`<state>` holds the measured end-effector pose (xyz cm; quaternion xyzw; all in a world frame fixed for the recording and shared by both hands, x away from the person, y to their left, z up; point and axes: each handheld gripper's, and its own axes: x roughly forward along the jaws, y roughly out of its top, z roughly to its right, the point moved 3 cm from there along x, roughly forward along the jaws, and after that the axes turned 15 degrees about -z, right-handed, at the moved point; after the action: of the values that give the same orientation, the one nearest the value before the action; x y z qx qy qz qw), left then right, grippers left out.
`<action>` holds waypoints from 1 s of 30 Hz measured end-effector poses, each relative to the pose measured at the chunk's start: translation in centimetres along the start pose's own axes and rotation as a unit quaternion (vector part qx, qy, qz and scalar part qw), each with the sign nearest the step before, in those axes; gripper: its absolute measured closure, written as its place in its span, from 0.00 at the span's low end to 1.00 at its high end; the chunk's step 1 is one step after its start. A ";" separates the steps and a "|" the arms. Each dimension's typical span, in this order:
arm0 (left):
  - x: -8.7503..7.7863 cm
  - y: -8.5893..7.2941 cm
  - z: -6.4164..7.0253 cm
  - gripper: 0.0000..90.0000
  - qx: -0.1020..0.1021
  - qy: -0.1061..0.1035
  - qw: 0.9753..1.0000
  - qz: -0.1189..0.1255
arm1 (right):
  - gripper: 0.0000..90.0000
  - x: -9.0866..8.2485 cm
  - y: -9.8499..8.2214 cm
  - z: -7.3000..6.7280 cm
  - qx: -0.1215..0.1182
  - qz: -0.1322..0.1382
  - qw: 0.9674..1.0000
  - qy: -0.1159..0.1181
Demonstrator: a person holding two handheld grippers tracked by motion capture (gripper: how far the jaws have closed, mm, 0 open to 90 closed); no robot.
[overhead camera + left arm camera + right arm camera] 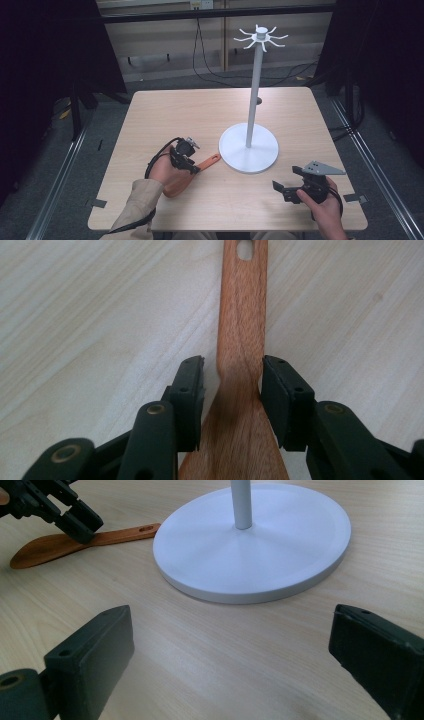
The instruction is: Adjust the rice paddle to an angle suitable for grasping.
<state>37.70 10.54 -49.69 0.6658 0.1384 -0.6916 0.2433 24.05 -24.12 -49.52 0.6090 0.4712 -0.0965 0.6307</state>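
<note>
I'm looking down at the table (150,120) from the high view, and the spatula (192,172) is lying flat on the wood in the lower left of centre, its handle end with the hole pointing up and right toward the stand (248,147). The handle tip is sitting just beside the stand's white round base, not touching it.

I'm holding the left gripper (186,159) right over the spatula. In the left gripper view the left gripper (232,390) is straddling the neck where the handle widens into the blade. Its jaws are standing partly open: the pad at the right of that frame looks right up against the spatula's edge, while a sliver of table is showing between the wood and the pad at the left, so nothing is being gripped. The spatula (242,340) is running straight up the middle of that frame, the hole at the top edge.

The right gripper (295,182) is resting in my hand at the lower right of the high view, well apart from the spatula. In the right gripper view its jaws are spread wide with only bare table between them, the stand (260,550) filling the upper middle and the spatula (65,545) at the upper left under the left gripper (75,517).
</note>
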 end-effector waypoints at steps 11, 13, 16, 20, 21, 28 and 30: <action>0.4 2.4 0.7 0.73 0.026 0.011 0.997 -0.071 | 0.05 -0.7 -0.9 0.4 0.006 -0.003 1.000 -0.008; 0.4 2.6 0.9 0.73 0.026 0.015 0.996 -0.081 | 0.05 -0.8 -1.1 0.4 0.009 -0.003 1.000 -0.010; 0.4 2.6 1.0 0.74 0.019 0.016 0.996 -0.084 | 0.05 -0.9 -1.2 0.4 0.008 -0.005 1.000 -0.012; 0.4 2.3 0.9 0.74 0.012 0.018 0.997 -0.075 | 0.05 -1.1 -1.2 0.4 0.008 -0.002 1.000 -0.011; 0.3 2.2 0.9 0.74 0.012 0.018 0.997 -0.080 | 0.05 -1.1 -1.2 0.4 0.009 -0.002 1.000 -0.011; -1.8 1.6 0.7 0.74 -0.006 0.012 0.999 -0.036 | 0.05 -0.8 -1.0 0.3 0.008 -0.003 1.000 -0.009; -2.6 1.4 0.5 0.74 -0.018 0.007 1.000 -0.013 | 0.05 -0.7 -0.9 0.2 0.006 -0.002 1.000 -0.008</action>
<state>37.95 9.49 -46.89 0.6646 0.1612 -0.6871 0.2452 23.16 -24.84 -49.66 0.6108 0.4666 -0.1055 0.6309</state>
